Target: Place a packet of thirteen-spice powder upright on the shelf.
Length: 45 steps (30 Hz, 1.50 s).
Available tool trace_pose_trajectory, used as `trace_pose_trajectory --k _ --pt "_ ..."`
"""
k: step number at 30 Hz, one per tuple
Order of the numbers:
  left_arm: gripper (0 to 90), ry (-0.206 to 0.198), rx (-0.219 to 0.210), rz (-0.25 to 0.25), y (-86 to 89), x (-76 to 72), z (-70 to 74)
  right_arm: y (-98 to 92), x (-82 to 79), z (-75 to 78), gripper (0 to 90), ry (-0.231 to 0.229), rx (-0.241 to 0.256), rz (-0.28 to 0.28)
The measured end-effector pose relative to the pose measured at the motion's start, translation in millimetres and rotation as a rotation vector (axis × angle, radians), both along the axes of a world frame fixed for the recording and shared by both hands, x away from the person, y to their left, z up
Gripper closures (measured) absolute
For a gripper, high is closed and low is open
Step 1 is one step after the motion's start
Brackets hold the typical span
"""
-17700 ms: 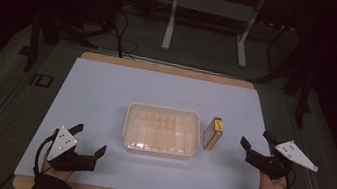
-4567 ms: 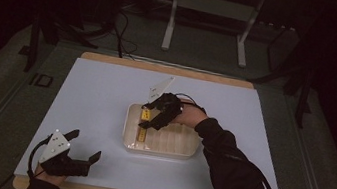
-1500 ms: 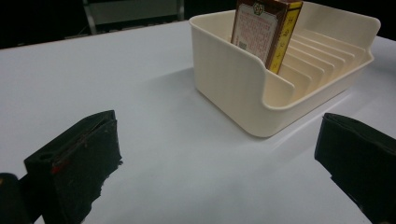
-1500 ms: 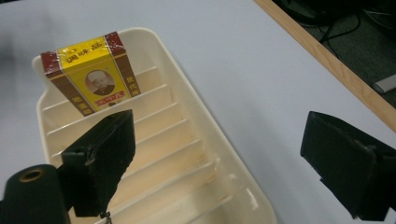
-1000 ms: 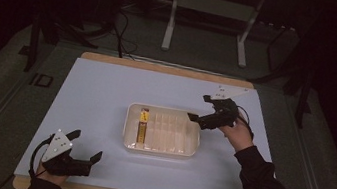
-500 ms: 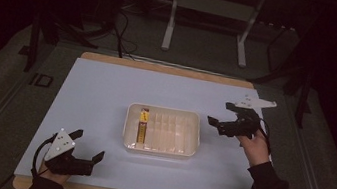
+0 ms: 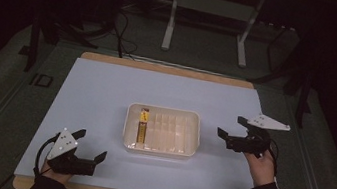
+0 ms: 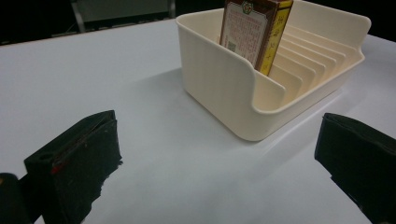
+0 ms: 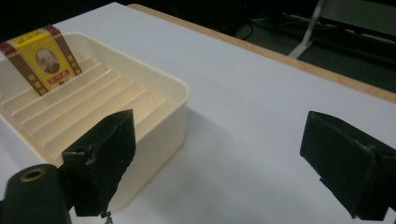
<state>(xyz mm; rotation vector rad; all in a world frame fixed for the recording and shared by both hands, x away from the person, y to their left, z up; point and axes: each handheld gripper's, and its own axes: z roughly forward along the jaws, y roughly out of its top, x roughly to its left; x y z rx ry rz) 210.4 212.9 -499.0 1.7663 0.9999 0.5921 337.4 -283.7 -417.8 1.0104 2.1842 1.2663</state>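
A dark room with metal stand legs and trailing cables at the back surrounds a wooden-edged table (image 7: pixel 170 69) covered by a pale white sheet, and nearly all the light falls on that sheet. At its middle sits a cream plastic tray with ribbed slots (image 7: pixel 163 130), its dividers running across so that flat items can stand on edge one behind another. A small yellow and brown printed carton (image 7: pixel 142 123) stands upright in the slot at the tray's left end, held between the end wall and the first rib; in the left gripper view the same carton (image 8: pixel 256 29) rises well above the rim, which would leave its top free to grasp, and in the right gripper view its yellow face (image 9: pixel 43 58) looks out across the empty slots. The left gripper (image 7: pixel 90 146) rests low near the front left corner of the sheet, well apart from the tray, its jaws spread wide with nothing between them, seemingly parked out of the way. The right gripper (image 7: pixel 232 128) hangs just beside the tray's right end, jaws likewise wide and empty, pointing toward the tray. I judge the carton is slotted and released, with the right hand clear of the tray so nothing gets knocked.
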Motion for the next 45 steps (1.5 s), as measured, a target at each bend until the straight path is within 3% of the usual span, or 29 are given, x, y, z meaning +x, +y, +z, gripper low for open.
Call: trace_pose_trajectory --k 3,7,11,14,21,32,39,45 --pt "0.4 0.001 0.0 -0.001 -0.2 0.1 0.0 -1.0 -2.2 -1.5 10.5 0.0 0.0 -0.004" --pt "0.4 0.0 0.0 -0.005 -1.0 -0.2 0.1 -11.7 -20.4 -12.1 10.4 0.007 0.025 -0.033" --pt "0.4 0.0 0.005 -0.006 -1.0 -0.5 0.3 -18.4 -30.5 -20.0 10.4 -0.004 0.016 -0.043" --pt "0.4 0.0 0.003 -0.007 -1.2 -0.5 0.3 -23.1 -35.7 -27.0 10.4 0.02 0.04 -0.045" --pt "0.4 0.002 0.006 -0.014 -2.1 -0.2 0.2 -25.7 -48.9 -37.3 10.5 0.01 0.022 -0.05" --pt "0.4 0.017 0.014 -0.018 -2.5 0.9 -1.6 -31.9 -45.1 -48.2 13.2 0.004 0.037 -0.056" --pt "0.4 0.02 0.007 -0.018 -1.8 1.0 -1.5 -30.5 -47.5 -45.8 13.3 -0.034 0.042 -0.041" --pt "0.4 0.021 -0.004 -0.012 -1.2 0.8 -1.0 -27.7 -47.0 -47.6 13.3 -0.035 0.015 -0.039"
